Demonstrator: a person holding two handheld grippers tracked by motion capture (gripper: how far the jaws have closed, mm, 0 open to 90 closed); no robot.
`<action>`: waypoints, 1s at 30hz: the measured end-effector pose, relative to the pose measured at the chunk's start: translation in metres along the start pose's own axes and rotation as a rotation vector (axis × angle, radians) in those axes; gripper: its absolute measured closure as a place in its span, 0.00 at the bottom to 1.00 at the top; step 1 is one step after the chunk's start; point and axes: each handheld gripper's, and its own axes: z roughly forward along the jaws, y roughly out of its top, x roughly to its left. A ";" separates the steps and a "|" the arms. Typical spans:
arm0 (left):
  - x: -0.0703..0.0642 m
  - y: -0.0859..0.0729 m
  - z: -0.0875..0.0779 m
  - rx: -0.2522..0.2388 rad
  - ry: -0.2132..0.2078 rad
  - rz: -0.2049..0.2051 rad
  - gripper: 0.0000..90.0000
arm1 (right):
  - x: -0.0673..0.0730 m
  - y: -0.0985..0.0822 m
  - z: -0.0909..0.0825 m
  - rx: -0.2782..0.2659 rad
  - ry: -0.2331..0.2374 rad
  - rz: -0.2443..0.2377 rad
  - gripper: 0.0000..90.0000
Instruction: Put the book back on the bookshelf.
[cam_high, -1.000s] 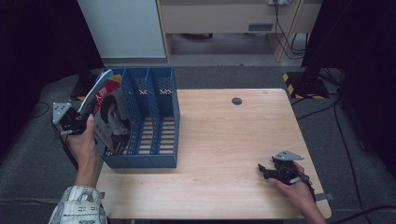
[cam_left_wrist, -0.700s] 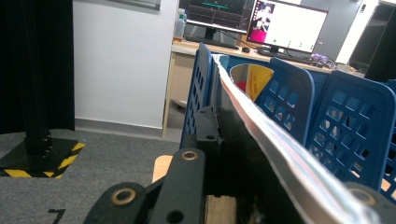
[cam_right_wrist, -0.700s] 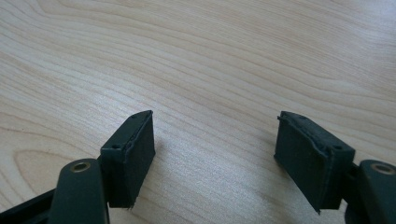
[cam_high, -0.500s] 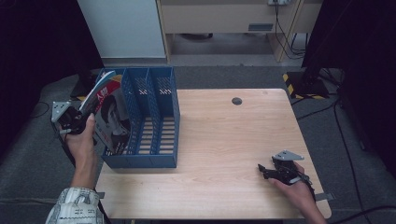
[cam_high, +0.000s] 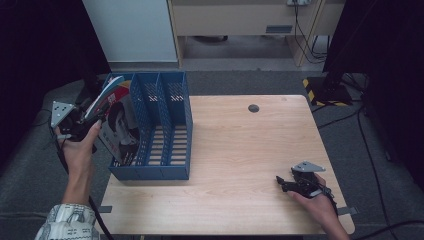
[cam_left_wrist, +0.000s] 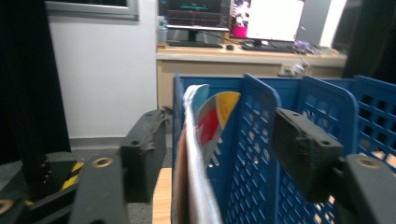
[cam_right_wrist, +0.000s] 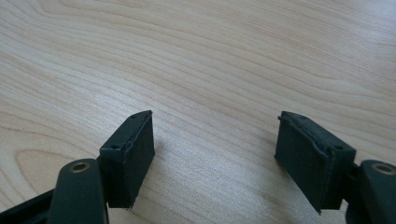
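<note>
Two hand-held grippers work at a pale wooden table (cam_high: 240, 150), and we see both in the high view. The left gripper (cam_high: 92, 117) sits at the table's left edge, beside a blue perforated plastic file rack with three upright compartments (cam_high: 170, 125). A stack of glossy colour-printed magazines (cam_high: 117, 125) stands tilted in the rack's leftmost compartment, its top leaning out toward the left gripper. In the left gripper view (cam_left_wrist: 219, 149), we find the jaws apart, having just been opening; the magazines' upper edge (cam_left_wrist: 196, 154) and one blue rack divider (cam_left_wrist: 252, 140) rise between the two black pads (cam_left_wrist: 144, 154), yet neither pad presses on them. A gap shows on each side of the paper. The right gripper (cam_high: 285, 184) rests low over the table's near right corner, well apart from the rack. In the right gripper view (cam_right_wrist: 215, 158), we note its jaws spread wide over bare wood grain (cam_right_wrist: 210, 70), with nothing between them. A small dark round disc (cam_high: 254, 108) lies near the table's far edge.
</note>
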 end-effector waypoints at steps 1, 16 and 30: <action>0.000 0.000 0.000 0.000 0.000 0.000 0.35 | 0.000 0.000 0.000 0.000 0.000 0.000 0.31; -0.013 0.026 -0.004 0.052 -0.060 0.104 0.24 | 0.000 0.000 0.000 0.000 0.001 0.000 0.31; -0.047 0.040 0.005 0.086 -0.146 0.111 0.12 | 0.001 0.000 0.000 0.005 0.003 0.001 0.29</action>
